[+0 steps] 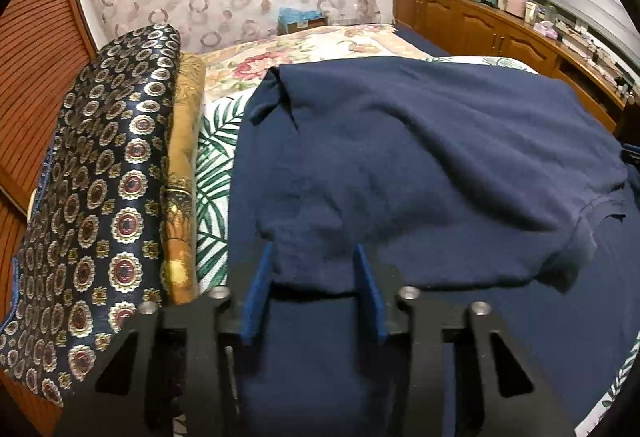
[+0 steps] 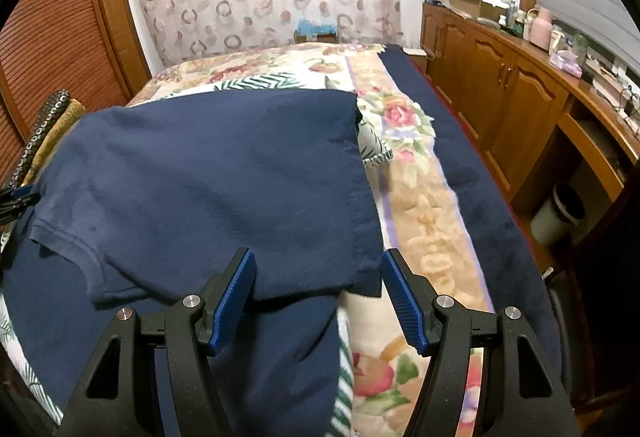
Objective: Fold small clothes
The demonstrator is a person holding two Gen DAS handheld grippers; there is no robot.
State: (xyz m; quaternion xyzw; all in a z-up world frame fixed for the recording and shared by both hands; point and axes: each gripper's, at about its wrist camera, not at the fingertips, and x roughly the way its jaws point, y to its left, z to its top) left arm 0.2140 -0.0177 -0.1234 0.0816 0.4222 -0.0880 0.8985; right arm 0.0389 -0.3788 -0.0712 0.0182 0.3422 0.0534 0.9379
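Note:
A navy blue T-shirt lies folded over itself on the bed, its upper layer doubled back onto the lower one. It also shows in the right wrist view. My left gripper is open, its blue fingers straddling the near folded edge of the shirt without pinching it. My right gripper is open wide, its fingers to either side of the shirt's near right corner, with a sleeve lying to the left.
A patterned dark cloth and a mustard cloth lie folded at the left. The bed has a leaf-print sheet and a floral blanket. Wooden cabinets with clutter run along the right; a white bin stands below.

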